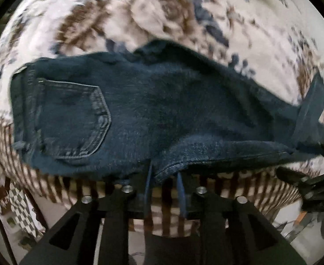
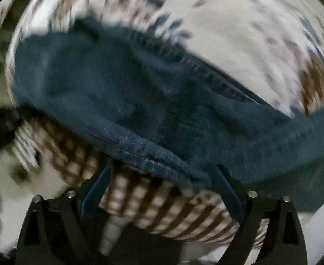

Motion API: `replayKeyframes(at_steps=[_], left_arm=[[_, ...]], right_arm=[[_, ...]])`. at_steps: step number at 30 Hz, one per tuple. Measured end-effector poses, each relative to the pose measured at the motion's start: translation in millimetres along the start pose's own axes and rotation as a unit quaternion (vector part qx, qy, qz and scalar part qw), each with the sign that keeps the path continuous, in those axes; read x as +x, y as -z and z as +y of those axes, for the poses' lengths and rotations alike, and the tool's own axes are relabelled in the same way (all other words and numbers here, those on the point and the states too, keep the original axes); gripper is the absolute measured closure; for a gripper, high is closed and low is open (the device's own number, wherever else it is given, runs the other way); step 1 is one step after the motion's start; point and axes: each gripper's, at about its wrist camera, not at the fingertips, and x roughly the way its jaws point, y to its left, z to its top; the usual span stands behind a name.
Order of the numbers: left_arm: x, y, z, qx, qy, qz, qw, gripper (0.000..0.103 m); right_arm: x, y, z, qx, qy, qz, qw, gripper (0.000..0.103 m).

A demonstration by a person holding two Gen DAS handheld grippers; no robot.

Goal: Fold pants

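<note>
Dark blue jeans (image 1: 153, 110) lie across a floral cloth, waistband and back pocket (image 1: 78, 119) at the left, legs running right. My left gripper (image 1: 164, 176) is at the jeans' near edge, its blue fingers (image 1: 180, 190) close together with the denim edge between them. In the right wrist view the jeans (image 2: 140, 101) stretch across the frame, blurred. My right gripper (image 2: 159, 176) has its blue fingers (image 2: 95, 187) wide apart, with the near denim edge lying just ahead of them. The right gripper also shows in the left wrist view (image 1: 312, 185) at the right edge.
The surface is a white cloth with brown and blue flowers (image 1: 162, 11) and a brown striped border (image 1: 206, 190) at the near edge. A checkered item (image 1: 18, 203) sits low at the left, off the surface.
</note>
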Motion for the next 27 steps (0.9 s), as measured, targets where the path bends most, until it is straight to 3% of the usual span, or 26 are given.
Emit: replayKeyframes(at_steps=[1,2,3,7,9,12,14,16,17,18,19,20,23,25,27], left_arm=[[-3.6,1.7,2.3,-0.007,-0.004,-0.005,1.0000,0.062],[-7.2,1.0,1.8,-0.017,-0.007,-0.009,0.9998,0.027],[-12.1,-1.6,1.7,-0.033,-0.008,-0.021,0.9992,0.011],[-25.3,-26.8,-8.9,-0.057,-0.030,-0.062,0.9960,0.011],[-22.3,-43.6,-11.7,-0.067,-0.034,-0.066,0.9950,0.011],[-3.9,-66.3,-22.7,-0.069,-0.053,-0.060,0.9944,0.011],[9.0,-82.1,-30.2,-0.064,-0.067,-0.054,0.9942,0.011],[18.0,-93.9,-33.2,-0.059,-0.074,-0.048,0.9944,0.011],[20.7,-96.6,-33.4,-0.058,-0.079,-0.046,0.9941,0.011],[23.9,-100.2,-33.5,-0.055,-0.083,-0.041,0.9942,0.011],[24.5,-101.6,-32.9,-0.053,-0.082,-0.039,0.9944,0.011],[23.4,-101.8,-32.2,-0.051,-0.082,-0.038,0.9946,0.011],[17.2,-101.2,-32.9,-0.039,-0.076,-0.039,0.9956,0.011],[12.2,-98.4,-35.6,-0.032,-0.073,-0.042,0.9959,0.011],[5.9,-93.3,-39.4,-0.028,-0.069,-0.054,0.9957,0.011]], right_arm=[[-9.7,1.6,-8.5,0.023,-0.009,-0.006,1.000,0.008],[-23.4,4.2,-21.6,0.058,-0.017,-0.019,0.998,0.008],[-36.8,5.9,-36.7,0.094,-0.019,-0.035,0.995,0.008],[-83.3,-1.2,-105.4,0.216,0.002,-0.090,0.972,0.008],[-101.1,-15.6,-157.2,0.273,0.041,-0.104,0.955,0.008],[-98.6,-35.6,-232.3,0.351,0.070,-0.111,0.927,0.008],[-82.1,-54.8,-274.6,0.389,0.065,-0.096,0.914,0.009],[-58.5,-74.0,-305.2,0.405,0.055,-0.068,0.910,0.022],[-35.8,-89.8,-321.5,0.397,0.056,-0.038,0.915,0.028],[-35.8,-89.8,-321.5,0.397,0.056,-0.038,0.915,0.062],[-31.9,-92.7,-322.9,0.385,0.088,-0.028,0.918,0.091],[-34.5,-92.1,-322.1,0.377,0.110,-0.032,0.919,0.091],[-73.7,-65.4,-314.9,0.373,0.098,-0.104,0.917,0.095],[-108.6,-31.9,-312.7,0.387,0.080,-0.161,0.904,0.095],[-138.5,16.6,-318.9,0.422,0.068,-0.210,0.879,0.095]])
